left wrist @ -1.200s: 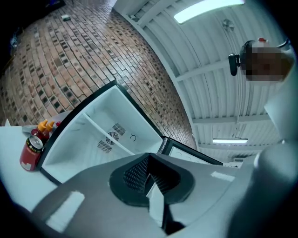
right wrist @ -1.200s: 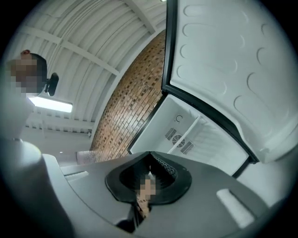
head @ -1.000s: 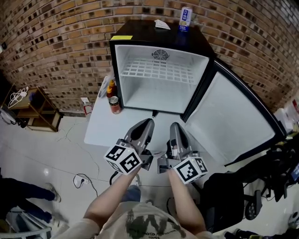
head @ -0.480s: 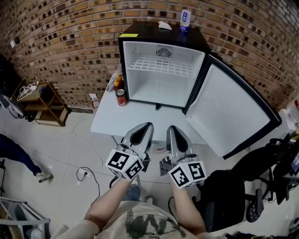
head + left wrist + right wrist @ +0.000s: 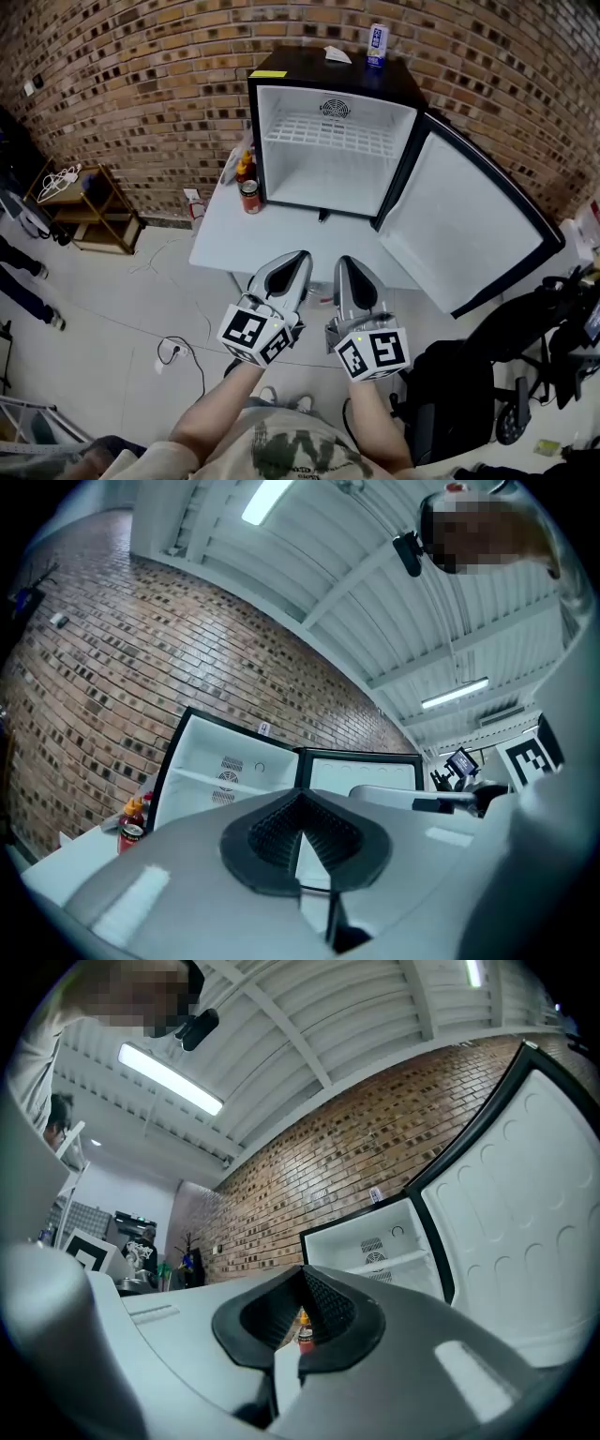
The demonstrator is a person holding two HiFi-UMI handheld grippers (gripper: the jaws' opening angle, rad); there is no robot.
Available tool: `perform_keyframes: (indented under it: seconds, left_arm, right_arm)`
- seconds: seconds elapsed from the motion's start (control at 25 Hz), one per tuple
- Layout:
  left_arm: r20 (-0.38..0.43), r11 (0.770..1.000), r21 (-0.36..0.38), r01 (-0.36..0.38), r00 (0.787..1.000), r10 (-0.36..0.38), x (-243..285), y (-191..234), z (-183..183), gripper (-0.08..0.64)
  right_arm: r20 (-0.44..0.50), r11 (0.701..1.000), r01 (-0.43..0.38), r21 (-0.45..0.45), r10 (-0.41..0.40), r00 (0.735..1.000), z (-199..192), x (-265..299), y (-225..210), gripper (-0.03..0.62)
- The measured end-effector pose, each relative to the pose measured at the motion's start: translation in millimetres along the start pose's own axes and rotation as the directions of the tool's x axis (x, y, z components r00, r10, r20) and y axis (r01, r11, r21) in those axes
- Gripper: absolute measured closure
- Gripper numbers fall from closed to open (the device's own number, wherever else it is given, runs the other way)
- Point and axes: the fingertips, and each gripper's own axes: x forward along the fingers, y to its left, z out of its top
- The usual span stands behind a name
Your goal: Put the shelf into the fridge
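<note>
The small black fridge (image 5: 309,67) stands open on a white table (image 5: 234,251), its door (image 5: 459,225) swung out to the right. A white wire shelf (image 5: 328,134) lies level across its upper part, also seen as shelf (image 5: 217,780) and shelf (image 5: 401,1260). My left gripper (image 5: 298,257) and right gripper (image 5: 343,262) hang side by side in front of the table, well short of the fridge, pointing at it. The left gripper (image 5: 300,795) and the right gripper (image 5: 302,1269) are each shut with nothing between the pads.
A red can (image 5: 250,196) and sauce bottles (image 5: 246,169) stand on the table left of the fridge. A drink can (image 5: 377,45) and a white scrap (image 5: 336,54) sit on top. A wooden rack (image 5: 86,202) is at left, a black chair (image 5: 459,384) at right, a cable (image 5: 178,354) on the floor.
Both grippers have drawn back slightly toward me, still shut and empty. The fridge sits a little higher and farther in view. A person at the left has walked on across the floor.
</note>
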Motion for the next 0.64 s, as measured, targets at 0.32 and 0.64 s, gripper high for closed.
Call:
perform_keyframes:
  seconds: [0.32,0.64]
  left_arm:
    - [-0.004,1.0,-0.007,0.019,1.0,-0.019,-9,11,3,0.56]
    - [-0.001,0.999,-0.021,0.045,0.999,-0.045,-15,10,5,0.56]
  right_arm:
    - [-0.017,0.999,0.018,-0.047,-0.019,1.0,-8,3,14,0.592]
    - [-0.017,0.997,0.033,-0.066,-0.034,0.999,-8,0,23,0.592]
